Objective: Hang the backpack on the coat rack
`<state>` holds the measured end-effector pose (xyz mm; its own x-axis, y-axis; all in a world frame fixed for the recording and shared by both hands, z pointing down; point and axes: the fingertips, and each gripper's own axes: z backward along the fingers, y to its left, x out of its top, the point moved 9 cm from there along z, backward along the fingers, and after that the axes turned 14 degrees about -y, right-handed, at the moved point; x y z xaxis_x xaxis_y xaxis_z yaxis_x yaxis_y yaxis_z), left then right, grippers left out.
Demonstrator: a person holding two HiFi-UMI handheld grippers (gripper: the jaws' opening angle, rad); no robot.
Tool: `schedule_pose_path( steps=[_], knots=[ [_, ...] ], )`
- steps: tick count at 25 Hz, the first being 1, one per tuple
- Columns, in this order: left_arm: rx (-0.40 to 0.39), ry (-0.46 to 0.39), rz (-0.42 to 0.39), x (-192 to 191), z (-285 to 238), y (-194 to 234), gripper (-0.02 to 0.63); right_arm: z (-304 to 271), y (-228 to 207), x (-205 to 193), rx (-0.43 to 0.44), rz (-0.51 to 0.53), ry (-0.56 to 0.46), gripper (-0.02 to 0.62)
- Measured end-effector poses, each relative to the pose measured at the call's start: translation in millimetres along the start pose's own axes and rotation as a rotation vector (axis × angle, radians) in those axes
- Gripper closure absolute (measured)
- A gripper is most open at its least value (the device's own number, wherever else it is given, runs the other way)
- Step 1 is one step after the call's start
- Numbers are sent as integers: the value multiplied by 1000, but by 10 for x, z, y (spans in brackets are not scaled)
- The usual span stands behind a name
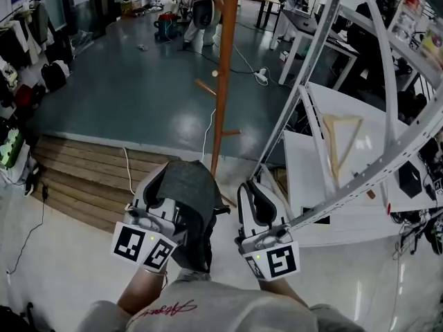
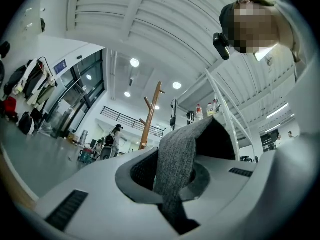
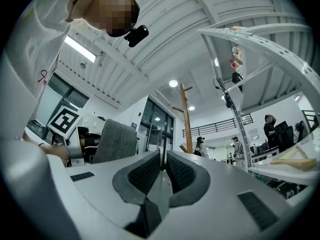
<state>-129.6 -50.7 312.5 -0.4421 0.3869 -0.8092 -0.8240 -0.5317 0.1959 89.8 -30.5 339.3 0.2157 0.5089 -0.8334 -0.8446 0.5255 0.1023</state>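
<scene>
The left hand-held gripper (image 2: 172, 176) is clamped on a grey strap (image 2: 176, 141) of the backpack (image 1: 188, 185), which hangs just short of the wooden coat rack (image 1: 225, 75). The right hand-held gripper (image 3: 162, 170) is clenched on nothing. Held by one strap, the bag could slip or miss a peg.

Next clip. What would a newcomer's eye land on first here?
The grey backpack fills the bottom centre of the head view, with its fabric pinched in the left tongs. Just beyond it the tall wooden coat rack rises from the floor. The right tongs, beside the backpack, are shut on nothing.
</scene>
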Motion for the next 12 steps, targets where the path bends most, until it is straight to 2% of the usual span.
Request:
schedule_pose_path(
  steps=[5,12],
  knots=[
    [-31,3,12,-124,-424,290,571,-372,-210,-213,-34,18,24,568],
    [-59,17,22,-326,-894,665,571,-822,-393,-493,-52,28,4,568]
  ],
)
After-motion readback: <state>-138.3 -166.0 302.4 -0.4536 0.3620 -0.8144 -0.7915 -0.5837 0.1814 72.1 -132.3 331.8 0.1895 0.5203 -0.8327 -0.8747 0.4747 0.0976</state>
